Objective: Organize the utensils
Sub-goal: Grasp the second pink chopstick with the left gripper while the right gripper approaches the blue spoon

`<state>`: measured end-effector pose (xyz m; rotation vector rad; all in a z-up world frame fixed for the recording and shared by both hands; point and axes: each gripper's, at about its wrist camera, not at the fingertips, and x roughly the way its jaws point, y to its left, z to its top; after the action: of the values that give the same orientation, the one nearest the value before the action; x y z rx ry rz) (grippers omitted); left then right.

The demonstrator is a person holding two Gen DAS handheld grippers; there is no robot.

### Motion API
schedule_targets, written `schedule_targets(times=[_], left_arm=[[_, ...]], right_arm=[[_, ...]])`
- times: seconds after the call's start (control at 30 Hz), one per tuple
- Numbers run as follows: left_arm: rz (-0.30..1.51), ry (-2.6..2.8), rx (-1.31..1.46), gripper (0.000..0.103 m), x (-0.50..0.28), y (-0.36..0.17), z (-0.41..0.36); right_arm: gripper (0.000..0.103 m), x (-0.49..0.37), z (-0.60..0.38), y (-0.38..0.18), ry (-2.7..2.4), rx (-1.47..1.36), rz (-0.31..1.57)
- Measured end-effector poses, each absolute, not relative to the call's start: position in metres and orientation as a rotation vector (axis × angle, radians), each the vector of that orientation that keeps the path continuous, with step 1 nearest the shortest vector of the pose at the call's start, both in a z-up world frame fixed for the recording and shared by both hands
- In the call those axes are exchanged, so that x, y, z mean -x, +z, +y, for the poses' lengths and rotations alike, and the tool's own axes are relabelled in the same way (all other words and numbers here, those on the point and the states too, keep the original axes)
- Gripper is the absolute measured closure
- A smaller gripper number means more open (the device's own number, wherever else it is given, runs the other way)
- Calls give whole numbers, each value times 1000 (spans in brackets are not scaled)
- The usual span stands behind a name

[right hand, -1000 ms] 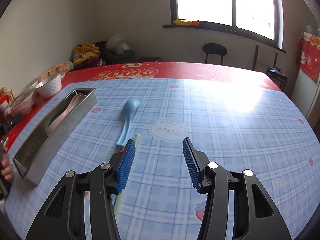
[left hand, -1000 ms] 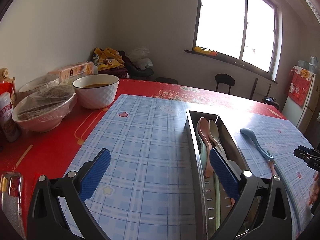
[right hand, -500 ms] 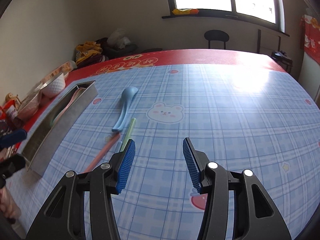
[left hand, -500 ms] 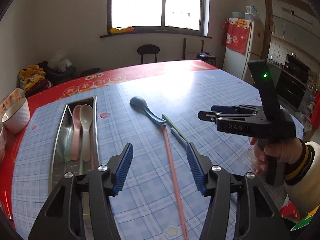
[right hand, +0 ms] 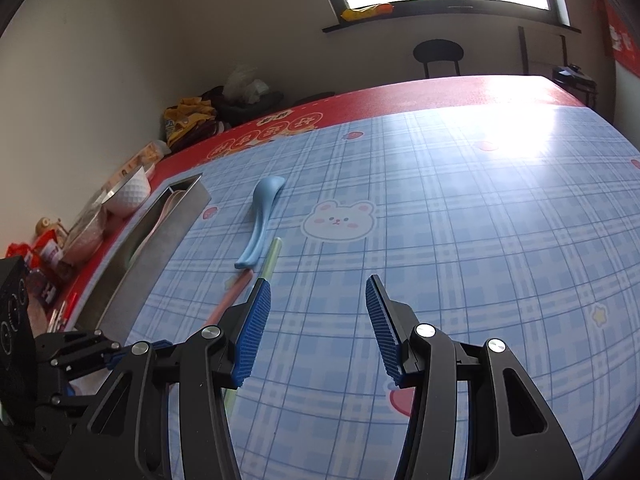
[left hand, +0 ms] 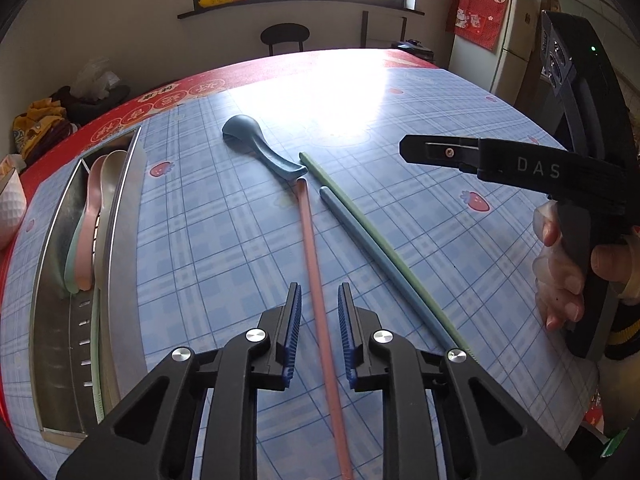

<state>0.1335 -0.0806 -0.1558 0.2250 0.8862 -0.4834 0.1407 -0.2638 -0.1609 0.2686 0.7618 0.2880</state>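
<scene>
Left tongs: narrowed around the pink chopstick, one blue pad on either side of the shaft; a sliver of gap shows on both sides, so nothing is pinched yet
Right tongs: spread wide, hovering above the counter with nothing between the pads
Pink chopstick: lies flat on the counter, running lengthwise between the left pads, its far tip just beside the handle end of the blue spoon
Other loose utensils: a green chopstick and a blue chopstick lie side by side to the right of the pink one; the blue spoon sits beyond them
Metal tray: at the left of the counter, already holding a pink spoon and a pale spoon along with a green piece
Handling: the chopstick looks light, thin, stiff and smooth, so it will likely roll or pivot if taken near one end; the ribbed pads should help against slip
Where to hold: probably square across the shaft near mid-length, so it stays level when lifted
Risk: lying flush on the cloth, it leaves little to get under, and low pads may snag the cloth
</scene>
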Motion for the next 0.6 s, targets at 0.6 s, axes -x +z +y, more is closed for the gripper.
schedule_targets(times=[0.6], left_arm=[[866,-478,-225,85,-124,-157,-81]], right_arm=[[54,-143,-262,-162,296,-276,777]])
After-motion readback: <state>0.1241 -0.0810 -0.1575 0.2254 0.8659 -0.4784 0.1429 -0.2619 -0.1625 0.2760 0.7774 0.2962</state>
